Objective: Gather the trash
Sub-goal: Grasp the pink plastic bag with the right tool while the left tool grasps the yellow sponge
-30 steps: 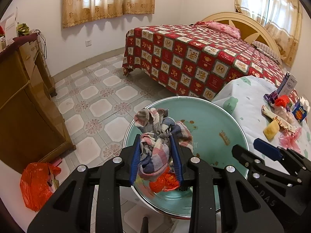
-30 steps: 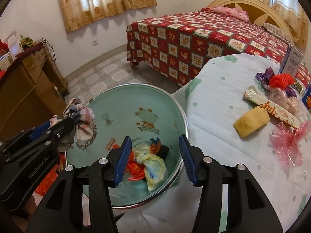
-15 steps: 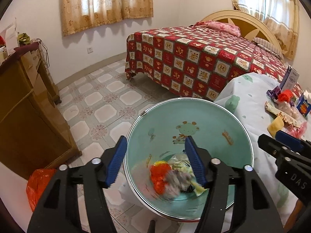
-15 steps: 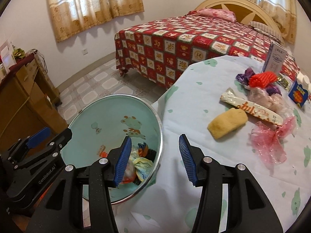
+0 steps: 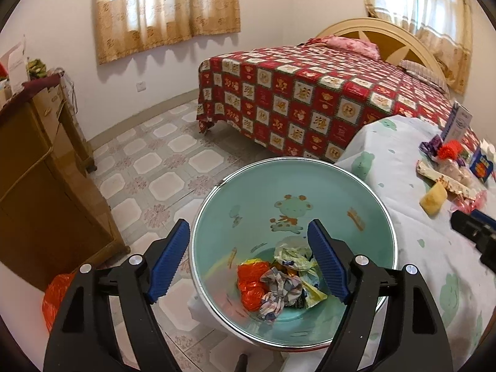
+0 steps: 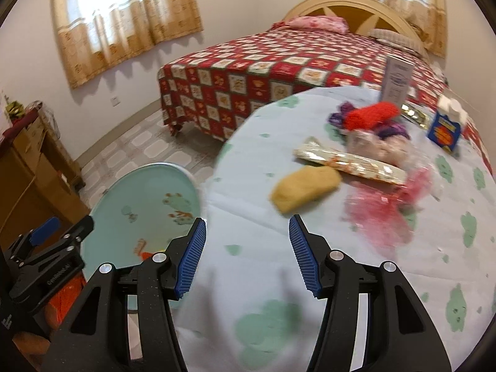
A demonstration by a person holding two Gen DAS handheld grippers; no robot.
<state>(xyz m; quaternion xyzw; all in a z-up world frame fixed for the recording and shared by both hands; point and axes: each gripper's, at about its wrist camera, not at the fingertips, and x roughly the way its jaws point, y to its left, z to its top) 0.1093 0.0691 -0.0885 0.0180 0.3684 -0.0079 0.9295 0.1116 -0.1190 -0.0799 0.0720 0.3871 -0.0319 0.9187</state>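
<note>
Tiled flooring (image 5: 161, 167) and a bed (image 5: 310, 99) under a red patterned cover fill the background, with a wooden cabinet (image 5: 34, 173) seen at the left and curtains across the windows. Beside the tabletop (image 6: 254, 266) — covered by a pale cloth with green prints — a mint-green trash bin (image 5: 365, 192) with a shiny rim is seen standing on the floor. At its bottom a heap of trash is gathered: an orange wrapper (image 5: 251, 283), a checked cloth scrap (image 5: 279, 291) and crumpled yellowish plastic (image 5: 294, 255). The left gripper (image 5: 248, 265) is held above the bin's mouth; its jaws are opening, already spread wide, and nothing is gripped between them. The right gripper (image 6: 246, 255) is held over the tabletop's near part, its jaws opening at a middling spread with only bare cloth seen between them. Further along the tabletop more trash is laid: a yellow sponge-like lump (image 6: 305, 187), a long printed wrapper (image 6: 350, 162) just behind it, crumpled pink cellophane (image 6: 384, 210), a red knitted bundle (image 6: 372, 114) over purple scraps, a blue carton (image 6: 445, 131) and an upright white box (image 6: 396, 77) — all somewhat blurred. An orange bag (image 5: 54, 294) is seen on the floor beside the cabinet.
</note>
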